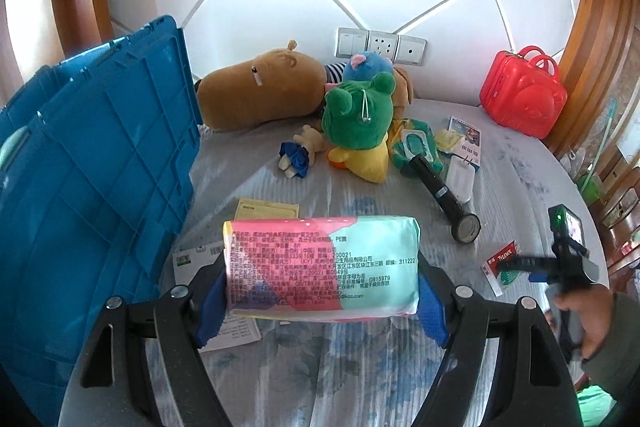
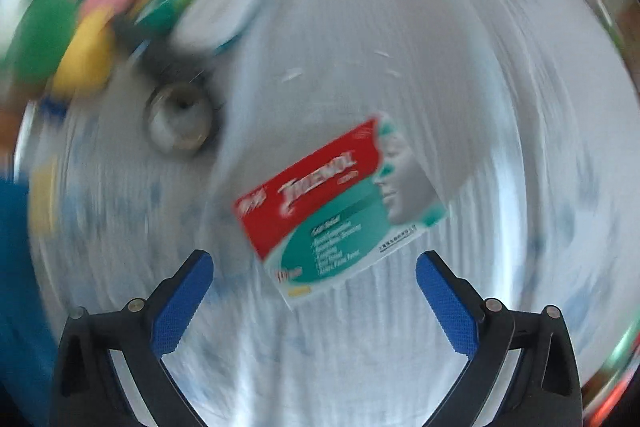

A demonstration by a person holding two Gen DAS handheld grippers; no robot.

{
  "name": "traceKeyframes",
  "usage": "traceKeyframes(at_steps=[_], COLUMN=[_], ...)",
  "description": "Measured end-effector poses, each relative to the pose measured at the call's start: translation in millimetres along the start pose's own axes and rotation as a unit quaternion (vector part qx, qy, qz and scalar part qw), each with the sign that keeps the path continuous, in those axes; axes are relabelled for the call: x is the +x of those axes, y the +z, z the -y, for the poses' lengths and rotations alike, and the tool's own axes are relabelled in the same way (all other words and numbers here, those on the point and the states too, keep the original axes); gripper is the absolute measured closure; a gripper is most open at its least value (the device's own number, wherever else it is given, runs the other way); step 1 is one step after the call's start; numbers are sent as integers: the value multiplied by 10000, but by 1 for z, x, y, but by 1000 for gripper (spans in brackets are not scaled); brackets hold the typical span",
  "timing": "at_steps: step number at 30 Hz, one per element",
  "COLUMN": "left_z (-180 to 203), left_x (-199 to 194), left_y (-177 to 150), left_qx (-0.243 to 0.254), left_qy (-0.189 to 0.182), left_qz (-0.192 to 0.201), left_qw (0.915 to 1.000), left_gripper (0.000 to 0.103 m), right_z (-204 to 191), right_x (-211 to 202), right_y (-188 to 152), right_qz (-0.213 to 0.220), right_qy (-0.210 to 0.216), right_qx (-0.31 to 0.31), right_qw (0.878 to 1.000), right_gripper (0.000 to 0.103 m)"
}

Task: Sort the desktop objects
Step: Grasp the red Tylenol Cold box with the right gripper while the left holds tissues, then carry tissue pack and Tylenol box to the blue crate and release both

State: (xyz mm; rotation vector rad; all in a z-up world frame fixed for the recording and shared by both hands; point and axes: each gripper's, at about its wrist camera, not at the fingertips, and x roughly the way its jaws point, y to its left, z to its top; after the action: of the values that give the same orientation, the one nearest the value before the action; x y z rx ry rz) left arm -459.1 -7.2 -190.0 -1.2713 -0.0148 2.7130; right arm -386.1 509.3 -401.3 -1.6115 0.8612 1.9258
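left gripper (image 1: 322, 303): jaws part-way apart, blue pads (image 1: 212, 307) pressed flat against the two short ends of a soft pack (image 1: 320, 267), which sits level between them, lifted clear of the surface. gripper angled downward.

right gripper (image 2: 314, 303): jaws wide apart, blue pads (image 2: 182, 307) bare, nothing between them. points almost straight down. view smeared in a circular blur.

in the left wrist view, a hand (image 1: 596, 323) with a grey-green sleeve grips the right gripper's handle at the right edge.
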Motion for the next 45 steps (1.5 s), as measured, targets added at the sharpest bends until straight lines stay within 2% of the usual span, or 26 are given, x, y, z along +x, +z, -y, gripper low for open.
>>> traceKeyframes(at_steps=[4,7,9,14,16,17,18,24,31,33,38,45], left_z=[-9,-19,-25,-41,-46,-48,-49,-46,-33,-31,-33,-65], left_x=[-11,-23,-29,-36,-38,-38,-39,-47,-78,-92,-129,-177], left_y=[9,14,16,16,15,15,14,10,8,8,4,2], left_qx=[38,80,105,21,-17,-19,-14,32,-13,-43,-239,-581], left_qy=[-1,-16,-34,-92,-121,-130,-147,-269,-377,-365,-311,-182], left_qz=[82,161,209,260,257,257,260,296,451,564,793,1140], left_qw=[10000,9998,9997,9996,9996,9996,9996,9992,9983,9977,9961,9916], left_gripper=[26,26,26,26,26,26,26,26,26,26,26,26], right_z=[6,4,2,-5,-7,-7,-8,-16,-29,-32,-71,-115], right_x=[13,18,23,37,36,34,32,15,-34,-53,-94,-139], right_y=[10,14,15,10,6,4,2,-11,-44,-55,-44,-63], right_qz=[-129,-92,-49,-73,35,110,179,390,861,1009,1248,1509], right_qy=[-12,-294,-495,-938,-1040,-1054,-1036,-923,-799,-716,-421,112], right_qx=[1207,1741,1921,1853,1755,1711,1656,1019,41,-215,-838,-1532], right_qw=[9926,9842,9801,9782,9790,9795,9806,9897,9931,9921,9877,9766], right_gripper=[0,0,0,2,7,15,19,22,22,22,22,22])
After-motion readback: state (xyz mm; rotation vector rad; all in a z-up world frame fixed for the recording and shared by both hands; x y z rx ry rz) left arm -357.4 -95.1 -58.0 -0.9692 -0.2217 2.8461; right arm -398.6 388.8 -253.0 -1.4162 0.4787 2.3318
